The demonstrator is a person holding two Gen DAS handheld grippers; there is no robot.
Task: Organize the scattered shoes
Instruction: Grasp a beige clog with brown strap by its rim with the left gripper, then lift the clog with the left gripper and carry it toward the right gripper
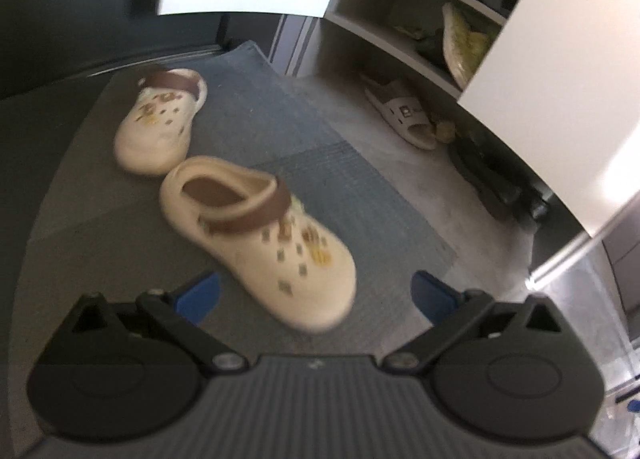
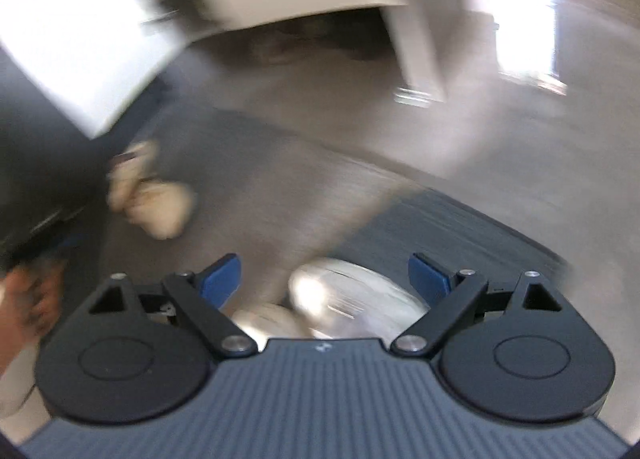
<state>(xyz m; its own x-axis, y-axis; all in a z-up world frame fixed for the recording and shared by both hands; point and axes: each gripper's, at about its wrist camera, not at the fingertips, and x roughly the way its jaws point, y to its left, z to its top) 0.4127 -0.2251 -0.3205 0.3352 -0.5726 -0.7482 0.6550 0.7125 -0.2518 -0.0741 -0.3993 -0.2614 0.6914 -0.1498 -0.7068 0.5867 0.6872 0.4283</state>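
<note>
Clog [image 1: 260, 243] lies just ahead of open left tool [image 1: 316, 295].

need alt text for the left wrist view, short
Two cream clogs with brown heel straps, the near clog and the far clog, lie apart on a grey mat, toes pointing opposite ways. The left hand-held gripper is open above the near one. A white slide sandal lies beside an open shoe cabinet.
</note>
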